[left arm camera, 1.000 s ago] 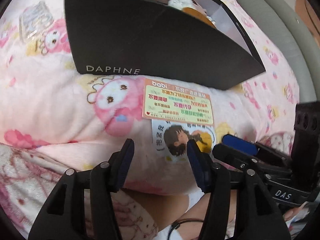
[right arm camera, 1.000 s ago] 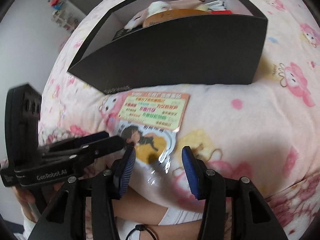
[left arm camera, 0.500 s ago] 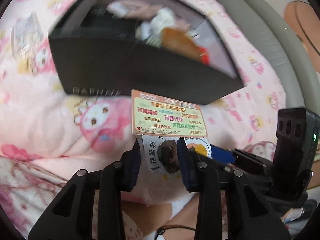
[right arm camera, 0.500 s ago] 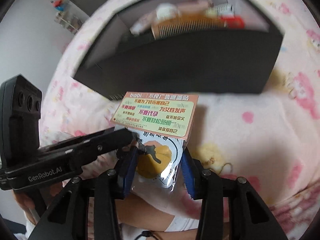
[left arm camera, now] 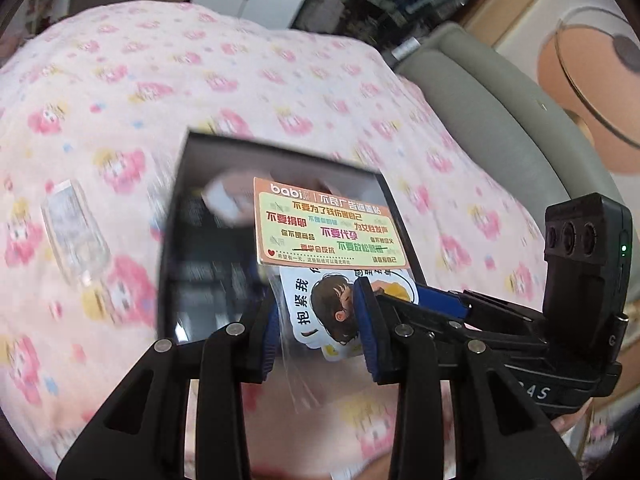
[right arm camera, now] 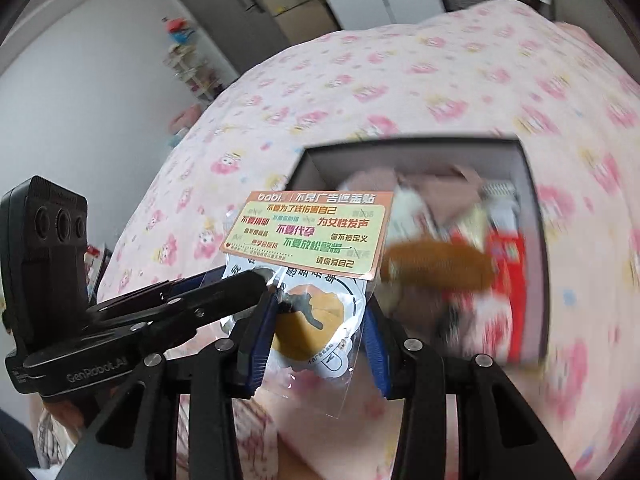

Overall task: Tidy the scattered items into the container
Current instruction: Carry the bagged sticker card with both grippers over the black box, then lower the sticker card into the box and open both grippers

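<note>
The sticker packet (left arm camera: pixel 332 240), flat on the pink blanket (left arm camera: pixel 160 80) just in front of the black box (left arm camera: pixel 172 240) a second ago, has been lifted clear and is now held in the air over the open box, with the box interior seen from above in both wrist views. The pickup is thus judged complete; what remains is carrying the packet over the opening and letting go. The left gripper (left arm camera: pixel 320 320) is clenched on the lower part of the packet, its blue pads pressed against the clear sleeve; the jaws stood wide a second ago. The right gripper (right arm camera: pixel 320 328) is likewise closed on the sleeve's edges from the other side, so the packet is gripped by both at once. Both grippers are angled steeply downward and sit close together, nearly touching. Inside the box a brown comb (right arm camera: pixel 436 268) and a red pack (right arm camera: pixel 508 276) are made out, blurred. A clear plastic case (left arm camera: pixel 74 240) is left lying on the blanket, left of the box.
</note>
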Demonstrator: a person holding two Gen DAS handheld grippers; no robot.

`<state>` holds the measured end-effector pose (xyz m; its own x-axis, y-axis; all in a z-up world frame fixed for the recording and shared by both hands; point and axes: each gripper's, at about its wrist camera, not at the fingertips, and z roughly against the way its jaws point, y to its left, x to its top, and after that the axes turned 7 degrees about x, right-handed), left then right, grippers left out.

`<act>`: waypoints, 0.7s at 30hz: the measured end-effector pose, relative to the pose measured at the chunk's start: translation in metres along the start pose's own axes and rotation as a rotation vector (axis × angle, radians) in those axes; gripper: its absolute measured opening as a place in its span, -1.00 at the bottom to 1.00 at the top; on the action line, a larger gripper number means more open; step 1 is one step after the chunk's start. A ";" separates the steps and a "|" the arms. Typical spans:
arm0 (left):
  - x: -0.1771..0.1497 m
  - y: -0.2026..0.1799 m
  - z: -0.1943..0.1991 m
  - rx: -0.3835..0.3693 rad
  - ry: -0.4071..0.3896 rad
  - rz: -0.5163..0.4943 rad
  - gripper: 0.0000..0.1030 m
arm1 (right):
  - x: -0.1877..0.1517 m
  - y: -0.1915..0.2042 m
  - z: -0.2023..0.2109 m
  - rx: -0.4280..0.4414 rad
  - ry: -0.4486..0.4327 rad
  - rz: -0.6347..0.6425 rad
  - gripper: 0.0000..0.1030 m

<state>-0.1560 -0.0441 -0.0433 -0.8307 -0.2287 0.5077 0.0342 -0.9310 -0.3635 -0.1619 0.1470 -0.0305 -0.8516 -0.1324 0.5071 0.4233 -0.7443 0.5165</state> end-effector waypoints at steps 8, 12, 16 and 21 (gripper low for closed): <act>0.039 0.030 -0.082 0.081 0.114 0.062 -0.35 | 0.049 -0.051 -0.075 0.050 0.086 -0.054 -0.26; 0.033 0.042 -0.113 0.118 0.172 0.084 -0.35 | 0.042 -0.076 -0.104 0.067 0.152 -0.111 -0.26; 0.026 0.042 -0.125 0.180 0.198 0.074 -0.36 | 0.037 -0.082 -0.117 0.028 0.189 -0.107 -0.26; 0.022 0.030 -0.123 0.273 0.201 0.046 -0.21 | 0.033 -0.081 -0.112 -0.060 0.173 -0.098 -0.26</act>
<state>-0.2415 -0.0423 -0.1397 -0.9170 -0.2366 0.3212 0.1991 -0.9691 -0.1456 -0.2586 0.1295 -0.1329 -0.9305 -0.1638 0.3276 0.3207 -0.7964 0.5128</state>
